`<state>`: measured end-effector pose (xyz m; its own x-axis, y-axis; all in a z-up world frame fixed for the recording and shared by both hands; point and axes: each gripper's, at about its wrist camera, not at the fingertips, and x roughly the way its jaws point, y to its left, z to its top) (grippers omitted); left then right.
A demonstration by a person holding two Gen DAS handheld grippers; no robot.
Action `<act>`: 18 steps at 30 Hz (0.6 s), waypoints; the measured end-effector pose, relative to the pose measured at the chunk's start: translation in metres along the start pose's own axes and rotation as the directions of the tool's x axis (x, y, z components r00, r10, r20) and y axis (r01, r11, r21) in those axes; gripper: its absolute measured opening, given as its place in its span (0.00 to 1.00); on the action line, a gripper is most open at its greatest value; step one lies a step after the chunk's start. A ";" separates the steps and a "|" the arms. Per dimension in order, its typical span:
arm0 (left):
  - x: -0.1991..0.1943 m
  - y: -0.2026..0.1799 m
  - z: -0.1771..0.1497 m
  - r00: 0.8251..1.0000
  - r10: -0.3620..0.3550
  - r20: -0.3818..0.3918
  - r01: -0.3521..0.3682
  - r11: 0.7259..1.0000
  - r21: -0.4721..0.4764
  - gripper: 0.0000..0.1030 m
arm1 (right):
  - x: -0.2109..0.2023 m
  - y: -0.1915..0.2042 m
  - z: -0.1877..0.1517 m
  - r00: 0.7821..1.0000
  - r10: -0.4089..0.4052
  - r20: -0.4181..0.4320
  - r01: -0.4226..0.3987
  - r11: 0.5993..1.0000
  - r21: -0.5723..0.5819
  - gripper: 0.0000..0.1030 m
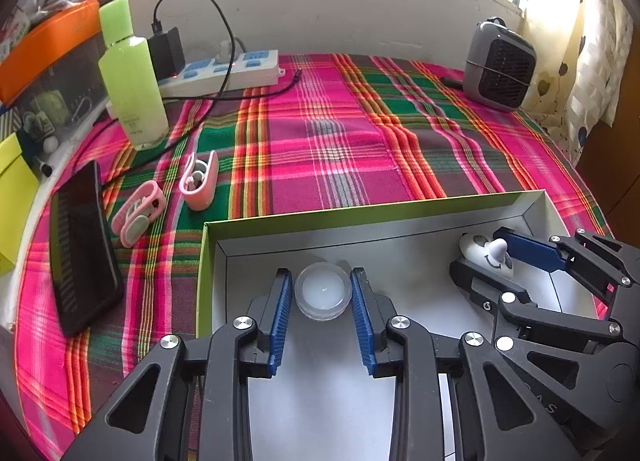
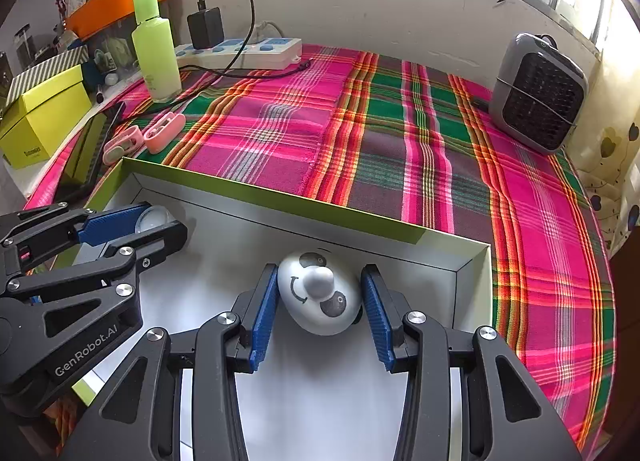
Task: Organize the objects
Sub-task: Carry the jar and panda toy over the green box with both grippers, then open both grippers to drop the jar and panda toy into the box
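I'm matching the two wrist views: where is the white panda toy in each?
Left wrist: panda toy at right, inside the box, between the right gripper fingers.
Right wrist: panda toy at lower centre, between that gripper's open fingers.
Shared landmark: green bottle, far left.

Left wrist view, we look forward along the left claw (image 1: pixel 322 295), close above the box (image 1: pixel 360 213), right wrist view, along the right claw (image 2: pixel 320 293), equally close, both facing the window wall, sharing box, plaid cloth (image 1: pixel 340 133), heater (image 2: pixel 540 97).
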<state>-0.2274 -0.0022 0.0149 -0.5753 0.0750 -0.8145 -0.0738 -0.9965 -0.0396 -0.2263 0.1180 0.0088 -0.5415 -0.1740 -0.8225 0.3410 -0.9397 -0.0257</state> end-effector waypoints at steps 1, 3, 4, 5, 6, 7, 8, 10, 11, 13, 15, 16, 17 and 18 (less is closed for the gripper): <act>0.000 -0.001 0.000 1.000 0.002 0.000 -0.002 1.000 0.003 0.28 | 0.000 0.000 0.000 1.000 -0.002 0.002 0.002 1.000 -0.003 0.42; -0.001 -0.002 -0.001 1.000 -0.004 -0.001 0.004 1.000 0.004 0.31 | 0.000 0.001 0.000 1.000 -0.005 0.004 0.005 1.000 -0.006 0.42; -0.001 -0.002 0.000 1.000 -0.007 -0.002 0.007 1.000 0.004 0.33 | 0.000 0.001 0.000 1.000 -0.007 0.004 0.007 1.000 -0.006 0.42; -0.001 -0.002 -0.001 1.000 -0.007 -0.002 0.007 1.000 0.004 0.34 | 0.000 0.001 0.000 1.000 -0.007 0.006 0.007 1.000 -0.005 0.42; -0.002 -0.002 -0.001 1.000 -0.006 -0.003 0.006 1.000 0.003 0.35 | -0.001 0.001 0.000 1.000 -0.009 0.009 0.009 1.000 -0.001 0.42; -0.002 -0.002 -0.001 1.000 -0.006 -0.003 0.006 1.000 0.003 0.37 | -0.001 0.000 0.000 1.000 -0.009 0.009 0.009 1.000 0.001 0.42; -0.002 -0.002 0.000 1.000 -0.006 -0.003 0.006 1.000 0.003 0.38 | -0.002 0.000 0.000 1.000 -0.010 0.011 0.010 1.000 0.001 0.42; -0.003 -0.003 0.000 1.000 -0.007 -0.002 0.007 1.000 0.002 0.41 | -0.004 0.000 0.001 1.000 -0.020 0.020 0.020 1.000 0.002 0.42; -0.003 -0.002 -0.001 1.000 -0.010 -0.001 0.010 1.000 0.003 0.42 | -0.006 -0.001 0.001 0.999 -0.023 0.023 0.023 1.000 0.006 0.42; -0.005 -0.002 -0.002 1.000 -0.008 0.001 0.008 1.000 0.004 0.44 | -0.009 -0.002 0.000 0.999 -0.022 0.027 0.022 1.000 0.010 0.43; -0.008 -0.002 -0.003 1.000 -0.008 0.005 0.008 1.000 0.002 0.44 | -0.011 -0.002 -0.001 0.999 -0.026 0.030 0.026 1.000 0.009 0.46; -0.010 -0.002 -0.003 1.000 -0.010 0.007 0.010 1.000 0.000 0.45 | -0.013 -0.002 -0.002 0.999 -0.032 0.032 0.031 0.999 0.009 0.47; -0.012 -0.002 -0.004 1.000 -0.012 0.010 0.012 1.000 -0.001 0.46 | -0.014 -0.002 -0.002 0.999 -0.033 0.032 0.033 0.999 0.009 0.47; -0.015 -0.002 -0.005 1.000 -0.012 0.015 0.012 1.000 0.000 0.47 | -0.015 -0.002 -0.004 0.999 -0.032 0.032 0.032 0.999 0.008 0.47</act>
<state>-0.2144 -0.0017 0.0240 -0.5865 0.0873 -0.8052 -0.0804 -0.9955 -0.0494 -0.2161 0.1234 0.0191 -0.5766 -0.1530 -0.8026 0.3173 -0.9472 -0.0474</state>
